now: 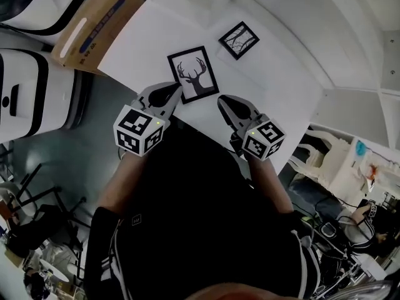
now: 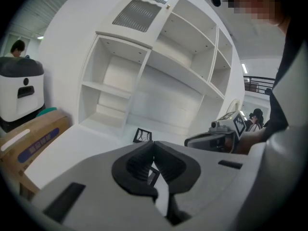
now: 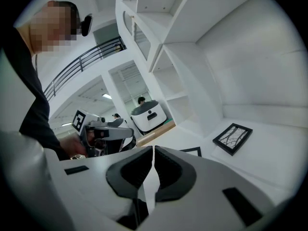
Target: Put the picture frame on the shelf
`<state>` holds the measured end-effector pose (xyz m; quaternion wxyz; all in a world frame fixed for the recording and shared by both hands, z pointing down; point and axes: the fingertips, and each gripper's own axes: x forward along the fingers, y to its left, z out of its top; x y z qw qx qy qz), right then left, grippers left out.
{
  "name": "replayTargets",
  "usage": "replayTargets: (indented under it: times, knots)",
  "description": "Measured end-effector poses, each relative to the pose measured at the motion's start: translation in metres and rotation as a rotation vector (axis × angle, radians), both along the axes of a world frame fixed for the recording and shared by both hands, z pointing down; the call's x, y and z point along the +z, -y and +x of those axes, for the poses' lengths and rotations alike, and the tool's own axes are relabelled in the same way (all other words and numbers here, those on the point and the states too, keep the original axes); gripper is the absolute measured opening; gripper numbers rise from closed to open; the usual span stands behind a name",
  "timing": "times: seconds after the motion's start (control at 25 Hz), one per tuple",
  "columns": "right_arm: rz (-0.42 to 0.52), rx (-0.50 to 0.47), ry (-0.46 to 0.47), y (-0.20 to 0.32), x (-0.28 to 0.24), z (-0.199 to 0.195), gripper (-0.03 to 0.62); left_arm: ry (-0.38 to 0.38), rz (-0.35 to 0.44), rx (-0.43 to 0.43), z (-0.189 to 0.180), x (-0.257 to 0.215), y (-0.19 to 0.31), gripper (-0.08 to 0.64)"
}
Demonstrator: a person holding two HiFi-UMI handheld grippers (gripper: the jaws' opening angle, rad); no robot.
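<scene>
Head view. The deer picture frame lies flat on the white table at upper centre, with a smaller frame up and right of it. The left gripper and right gripper, both closed and empty, sit just below it. The frame is probably light, rigid and perhaps glazed, so slippery; grip opposite long edges, not the face

open: lower shelf bays | blocked: left side — cardboard box
</scene>
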<state>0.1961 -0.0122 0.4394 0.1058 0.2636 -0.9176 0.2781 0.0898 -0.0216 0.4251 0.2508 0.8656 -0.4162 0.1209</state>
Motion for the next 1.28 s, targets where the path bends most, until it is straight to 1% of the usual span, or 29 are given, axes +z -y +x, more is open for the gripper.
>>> replayTargets:
  times: [0.12, 0.2, 0.28, 0.36, 0.44, 0.56, 0.72, 0.84, 0.96, 1.0, 1.12, 1.28]
  knots:
    - [-0.040, 0.058, 0.005, 0.017, 0.010, 0.006, 0.023, 0.015, -0.013, -0.027, 0.000, 0.010, -0.003, 0.008]
    - [-0.063, 0.073, 0.017, 0.028, 0.018, 0.005, 0.023, 0.020, -0.024, -0.047, -0.003, 0.019, 0.001, 0.008]
    - [-0.073, 0.055, 0.004, 0.036, 0.029, 0.001, 0.023, 0.014, -0.049, -0.059, -0.004, 0.033, 0.006, 0.008]
    - [-0.086, 0.028, -0.018, 0.040, 0.042, -0.003, 0.023, 0.028, -0.063, -0.078, -0.006, 0.048, 0.011, 0.008]
    - [-0.104, 0.014, -0.038, 0.044, 0.058, -0.004, 0.023, 0.043, -0.076, -0.116, -0.009, 0.064, 0.013, 0.008]
    - [-0.131, 0.025, -0.059, 0.053, 0.079, -0.001, 0.023, 0.042, -0.111, -0.174, -0.013, 0.089, 0.014, 0.008]
    - [-0.148, 0.025, -0.082, 0.062, 0.100, -0.002, 0.023, 0.041, -0.171, -0.213, -0.013, 0.118, 0.014, 0.009]
    - [-0.163, 0.015, -0.103, 0.066, 0.112, -0.005, 0.023, 0.060, -0.205, -0.254, -0.018, 0.134, 0.014, 0.009]
    - [-0.170, 0.022, -0.143, 0.071, 0.122, -0.004, 0.023, 0.062, -0.248, -0.280, -0.020, 0.148, 0.014, 0.012]
    - [-0.174, 0.022, -0.159, 0.073, 0.125, -0.004, 0.023, 0.053, -0.269, -0.285, -0.020, 0.153, 0.013, 0.020]
    - [-0.200, 0.007, -0.197, 0.073, 0.136, -0.007, 0.023, 0.015, -0.345, -0.294, -0.018, 0.169, 0.011, 0.087]
    - [-0.220, -0.013, -0.252, 0.076, 0.149, -0.008, 0.024, 0.004, -0.402, -0.294, -0.021, 0.181, 0.016, 0.108]
